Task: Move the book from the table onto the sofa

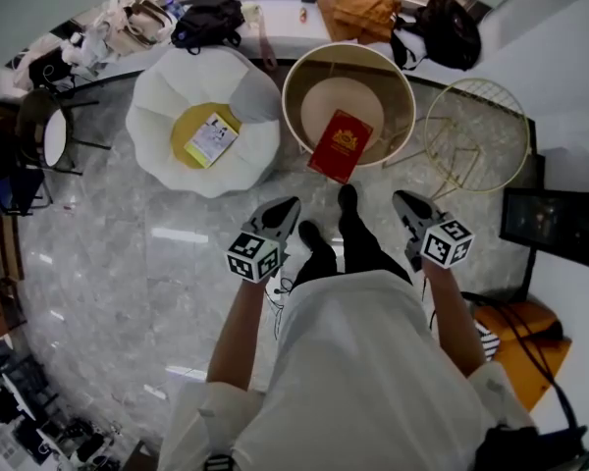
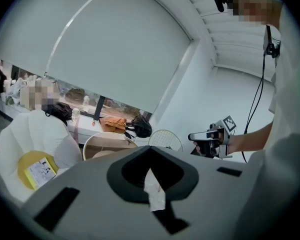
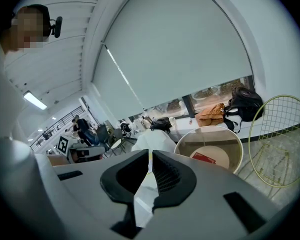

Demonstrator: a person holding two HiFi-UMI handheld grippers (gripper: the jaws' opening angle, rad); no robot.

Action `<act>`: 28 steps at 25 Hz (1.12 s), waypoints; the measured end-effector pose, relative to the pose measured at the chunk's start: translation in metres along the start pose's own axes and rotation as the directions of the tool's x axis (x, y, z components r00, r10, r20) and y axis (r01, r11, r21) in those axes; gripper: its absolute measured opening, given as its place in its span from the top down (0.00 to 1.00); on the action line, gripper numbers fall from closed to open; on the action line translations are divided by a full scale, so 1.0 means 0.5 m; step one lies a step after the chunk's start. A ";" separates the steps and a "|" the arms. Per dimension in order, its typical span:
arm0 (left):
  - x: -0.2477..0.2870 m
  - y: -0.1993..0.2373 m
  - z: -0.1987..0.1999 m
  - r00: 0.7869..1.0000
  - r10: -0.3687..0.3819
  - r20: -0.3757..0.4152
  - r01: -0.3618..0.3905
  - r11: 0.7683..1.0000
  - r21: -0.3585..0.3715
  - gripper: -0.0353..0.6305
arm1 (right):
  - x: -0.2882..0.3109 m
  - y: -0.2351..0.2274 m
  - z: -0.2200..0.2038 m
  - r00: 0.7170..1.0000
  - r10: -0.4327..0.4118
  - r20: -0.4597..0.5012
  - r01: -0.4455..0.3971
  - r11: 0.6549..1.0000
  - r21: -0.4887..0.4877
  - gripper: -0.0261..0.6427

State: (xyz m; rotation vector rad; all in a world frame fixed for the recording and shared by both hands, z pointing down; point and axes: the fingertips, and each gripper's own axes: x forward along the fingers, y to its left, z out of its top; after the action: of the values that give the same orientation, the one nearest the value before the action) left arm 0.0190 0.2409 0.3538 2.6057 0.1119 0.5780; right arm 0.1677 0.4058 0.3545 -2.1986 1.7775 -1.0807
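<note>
A red book (image 1: 342, 145) lies tilted on the round beige table (image 1: 398, 81), straight ahead of me. In the right gripper view the book (image 3: 205, 158) shows as a red patch inside the table's rim (image 3: 235, 144). The white petal-shaped sofa (image 1: 157, 96) stands left of the table, with a yellow cushion (image 1: 188, 121) and a small booklet (image 1: 212, 138) on its seat. My left gripper (image 1: 287, 207) and right gripper (image 1: 402, 202) hover side by side short of the table, both shut and holding nothing. Seen from their own cameras, the left gripper (image 2: 151, 151) and right gripper (image 3: 150, 154) have their jaws together.
A gold wire side table (image 1: 476, 135) stands right of the round table. Bags and a brown jacket (image 1: 363, 13) lie along the window ledge behind. A dark chair (image 1: 39, 135) is at the far left. The floor is polished grey marble (image 1: 128, 253).
</note>
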 end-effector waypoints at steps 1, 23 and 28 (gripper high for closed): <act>0.007 0.004 -0.003 1.000 0.001 -0.005 -0.001 1.000 -0.003 0.94 | 0.007 -0.005 -0.001 1.000 0.002 -0.005 -0.002 1.000 0.003 0.89; 0.273 0.184 -0.152 0.992 0.084 -0.094 -0.096 0.986 -0.136 0.94 | 0.228 -0.273 -0.150 0.971 0.062 -0.231 -0.034 0.992 0.124 0.89; 0.337 0.229 -0.221 0.988 0.101 -0.120 -0.121 0.978 -0.171 0.90 | 0.289 -0.322 -0.229 0.951 0.103 -0.292 -0.058 0.985 0.160 0.89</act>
State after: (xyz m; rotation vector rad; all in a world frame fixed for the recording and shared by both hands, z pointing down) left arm 0.1236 0.2157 0.5590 2.4177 -0.0492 0.7376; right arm 0.2397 0.3646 0.5848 -1.9404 1.8083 -1.5420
